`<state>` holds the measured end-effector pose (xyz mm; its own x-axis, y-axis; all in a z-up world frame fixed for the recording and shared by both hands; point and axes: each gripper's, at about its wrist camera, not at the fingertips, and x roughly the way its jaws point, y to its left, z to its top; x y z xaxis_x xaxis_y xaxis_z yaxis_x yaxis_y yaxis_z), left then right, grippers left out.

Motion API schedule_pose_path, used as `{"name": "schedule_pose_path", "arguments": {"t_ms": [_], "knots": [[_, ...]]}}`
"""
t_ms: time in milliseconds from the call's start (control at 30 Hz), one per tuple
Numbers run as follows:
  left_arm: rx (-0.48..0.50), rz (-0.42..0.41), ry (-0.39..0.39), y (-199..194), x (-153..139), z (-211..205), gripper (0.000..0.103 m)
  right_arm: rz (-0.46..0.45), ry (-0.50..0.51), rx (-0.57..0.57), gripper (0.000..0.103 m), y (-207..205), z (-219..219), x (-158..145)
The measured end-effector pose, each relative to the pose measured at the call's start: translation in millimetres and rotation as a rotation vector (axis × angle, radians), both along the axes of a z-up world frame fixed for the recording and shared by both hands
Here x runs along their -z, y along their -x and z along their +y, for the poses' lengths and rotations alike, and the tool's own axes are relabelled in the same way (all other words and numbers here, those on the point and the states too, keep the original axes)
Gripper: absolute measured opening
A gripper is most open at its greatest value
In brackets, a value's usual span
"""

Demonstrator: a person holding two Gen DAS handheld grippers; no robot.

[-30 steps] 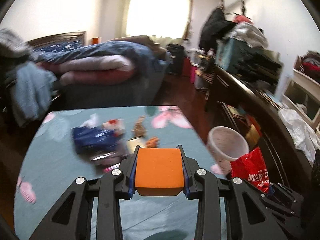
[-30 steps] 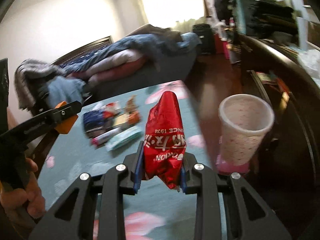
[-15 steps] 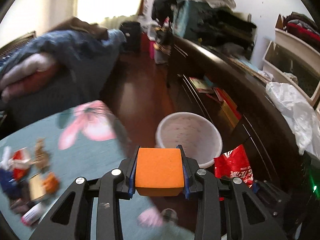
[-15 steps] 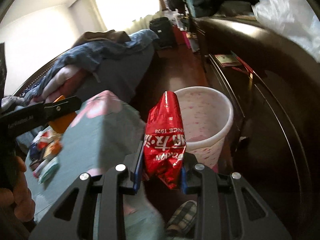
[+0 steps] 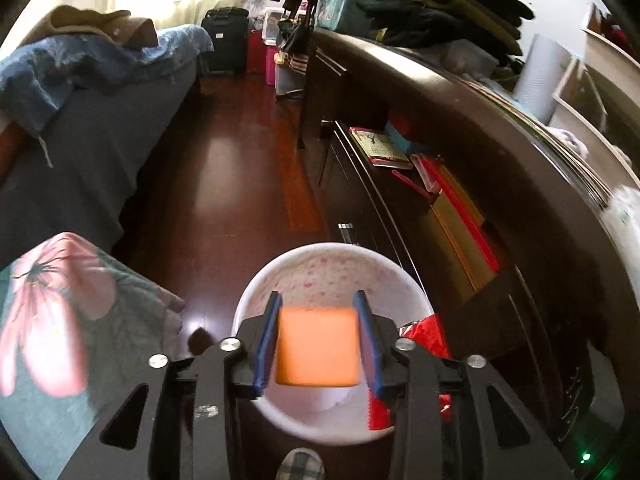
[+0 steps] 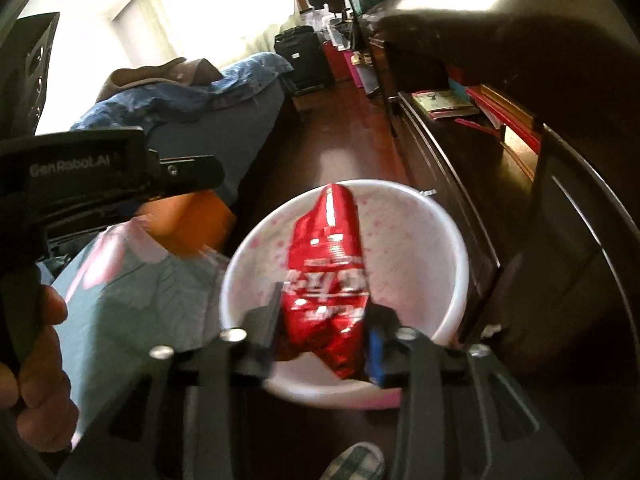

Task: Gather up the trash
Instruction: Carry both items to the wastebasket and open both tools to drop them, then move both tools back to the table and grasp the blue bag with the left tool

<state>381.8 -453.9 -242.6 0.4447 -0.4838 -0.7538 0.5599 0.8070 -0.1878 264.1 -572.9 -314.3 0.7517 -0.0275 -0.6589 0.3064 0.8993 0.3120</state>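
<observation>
now both jaws opening over the bin [image 5: 256, 300]: orange block [image 5: 318, 350], red wrapper [image 6: 326, 276] loose.

Bin [image 5: 256, 300] on floor, between table [image 5: 60, 360], cabinet [image 5: 460, 128].

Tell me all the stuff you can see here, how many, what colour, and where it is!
Trash bin: one, white with pink specks, on the dark floor right below both grippers.
Orange block: one, orange, between the left gripper's opening jaws, over the bin.
Snack wrapper: one, shiny red, between the right gripper's opening jaws, over the bin.
Tablecloth: one, teal with pink flowers, left of the bin.
Bed: one, grey with blue bedding, far left.
Suitcase: one, black, by the window.
Cabinet: one, dark brown, right side, books on its shelf.
Left gripper: one, black.
Right gripper: one, black.
Hand: one, holding the left gripper's handle.
</observation>
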Motion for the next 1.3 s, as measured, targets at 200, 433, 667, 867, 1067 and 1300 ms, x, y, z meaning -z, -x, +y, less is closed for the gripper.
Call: {"name": "schedule_pose_path", "arguments": {"t_ms": [200, 433, 667, 867, 1067, 1300], "knots": [[-0.051, -0.026, 0.065, -13, -4, 2, 0.081, -0.027, 0.047, 0.034, 0.07, -7, -10, 9], [-0.081, -0.091, 0.026, 2, -16, 20, 0.09, -0.014, 0.05, 0.047, 0.078, 2, -3, 3], [-0.102, -0.14, -0.005, 40, -37, 64, 0.095, 0.024, 0.163, 0.041, 0.088, 30, 32, -22], [-0.167, -0.211, -0.063, 76, -53, 117, 0.098, 0.038, 0.263, -0.018, 0.094, 63, 75, -56], [-0.324, -0.243, -0.11, 101, -64, 203, 0.099, 0.011, 0.279, -0.16, 0.097, 89, 140, -83], [-0.579, -0.199, -0.18, 92, -55, 324, 0.099, -0.013, 0.271, -0.344, 0.097, 91, 217, -98]]}}
